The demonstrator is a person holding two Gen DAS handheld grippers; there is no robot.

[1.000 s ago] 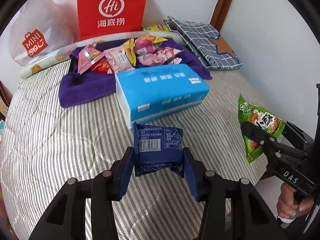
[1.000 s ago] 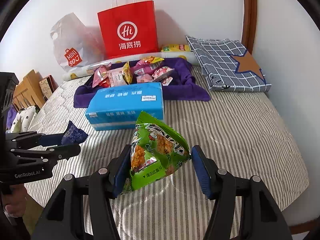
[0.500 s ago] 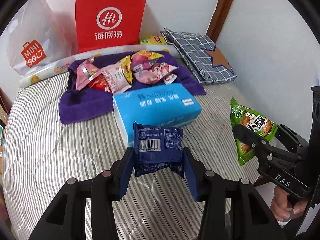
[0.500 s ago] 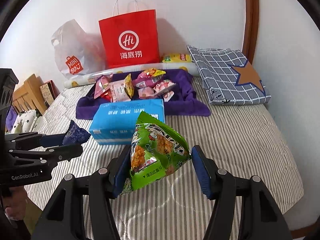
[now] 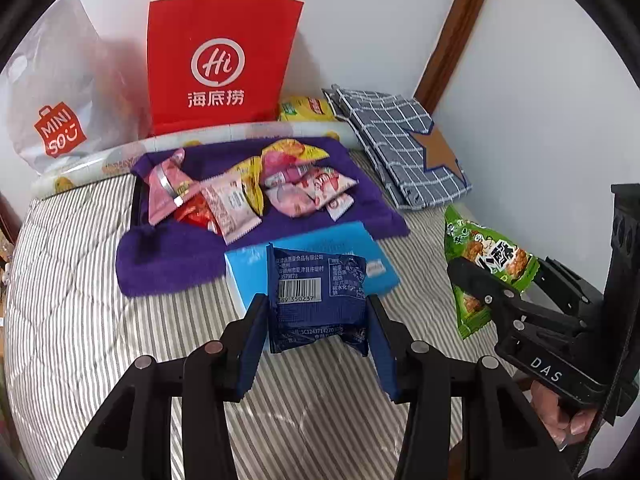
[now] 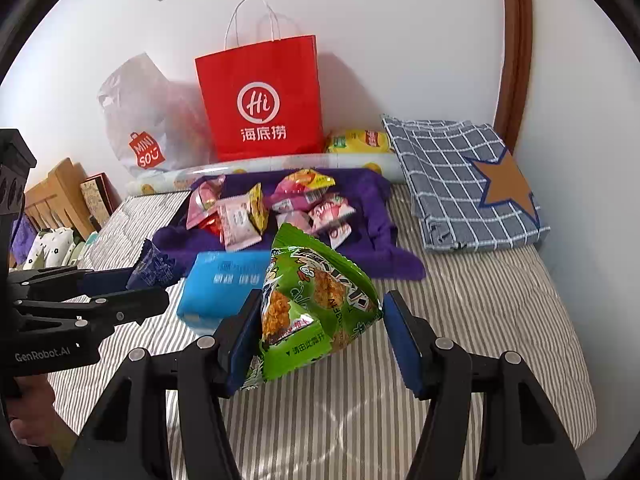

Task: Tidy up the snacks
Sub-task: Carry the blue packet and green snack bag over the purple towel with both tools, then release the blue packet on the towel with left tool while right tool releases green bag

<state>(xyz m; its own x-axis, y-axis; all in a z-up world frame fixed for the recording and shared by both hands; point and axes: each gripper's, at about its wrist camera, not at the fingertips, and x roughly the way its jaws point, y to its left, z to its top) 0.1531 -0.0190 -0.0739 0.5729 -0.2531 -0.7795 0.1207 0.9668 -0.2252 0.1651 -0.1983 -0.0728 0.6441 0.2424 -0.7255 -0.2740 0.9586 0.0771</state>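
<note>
My left gripper (image 5: pixel 318 340) is shut on a dark blue snack packet (image 5: pixel 318 296), held above the striped bed with its barcode side facing the camera. The right gripper (image 6: pixel 320 336) is shut on a puffy green snack bag (image 6: pixel 316 312), also lifted off the bed. Each gripper shows in the other's view: the right gripper (image 5: pixel 486 294) with the green bag (image 5: pixel 488 264), the left gripper (image 6: pixel 132 292) with the blue packet (image 6: pixel 154 266). Several pink, yellow and red snack packets (image 5: pixel 240 192) lie on a purple towel (image 5: pixel 168 256) further back.
A blue tissue pack (image 5: pixel 352 248) lies just in front of the towel. A red paper bag (image 5: pixel 220 64) and a white plastic bag (image 5: pixel 60 96) stand against the wall. A folded checked cloth (image 5: pixel 404 152) lies at the back right. A wooden headboard (image 6: pixel 56 192) is at the left.
Both grippers have risen and pulled back from the bed, each keeping its packet. The tissue pack, towel and bags now look smaller and lower in both views.
</note>
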